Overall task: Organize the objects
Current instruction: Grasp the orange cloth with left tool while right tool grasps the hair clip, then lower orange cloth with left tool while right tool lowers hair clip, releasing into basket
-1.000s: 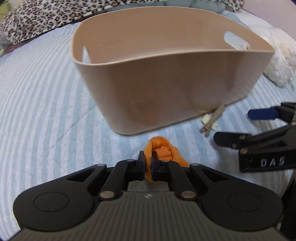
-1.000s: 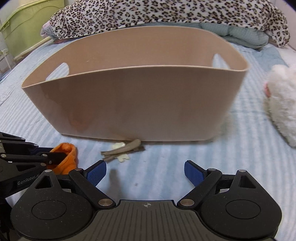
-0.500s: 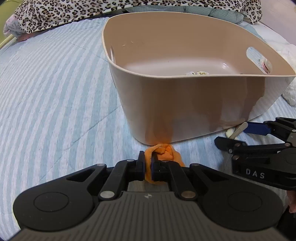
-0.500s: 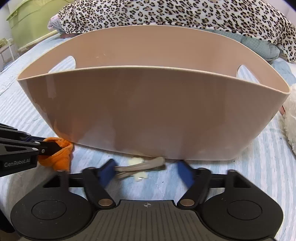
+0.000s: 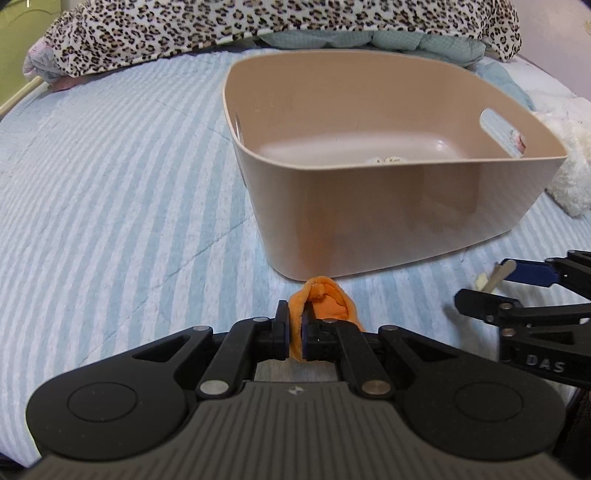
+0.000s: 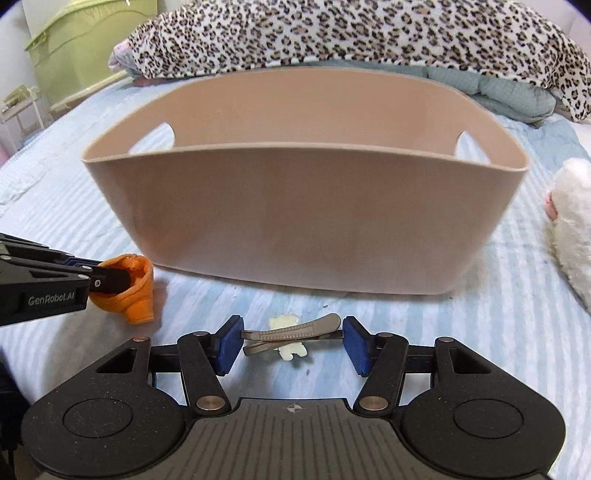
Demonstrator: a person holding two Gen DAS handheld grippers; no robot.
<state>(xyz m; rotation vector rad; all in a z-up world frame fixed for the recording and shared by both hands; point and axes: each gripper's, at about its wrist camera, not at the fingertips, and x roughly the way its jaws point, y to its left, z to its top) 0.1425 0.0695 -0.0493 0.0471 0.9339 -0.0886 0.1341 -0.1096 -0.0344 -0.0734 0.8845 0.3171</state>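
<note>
A beige plastic basket (image 5: pixel 388 236) with cut-out handles stands on the striped bed; it also shows in the right wrist view (image 6: pixel 303 221). My left gripper (image 5: pixel 294 338) is shut on an orange cloth piece (image 5: pixel 325 301), held above the bed just in front of the basket; the cloth also shows in the right wrist view (image 6: pixel 135 291). My right gripper (image 6: pixel 291 341) has its blue pads at both ends of a grey hair clip (image 6: pixel 291 332) with a pale yellow charm (image 6: pixel 286 321), lifted off the bed. A small pale item (image 5: pixel 384 160) lies inside the basket.
A white plush toy (image 6: pixel 572 229) lies right of the basket. A leopard-print blanket (image 6: pixel 351 33) and a teal quilt (image 6: pixel 509 92) are piled behind it. A green cabinet (image 6: pixel 81 51) stands far left beside the bed.
My left gripper has risen with the orange cloth, so the basket's inside shows. My right gripper moved forward and closed around the hair clip, lifting it.
</note>
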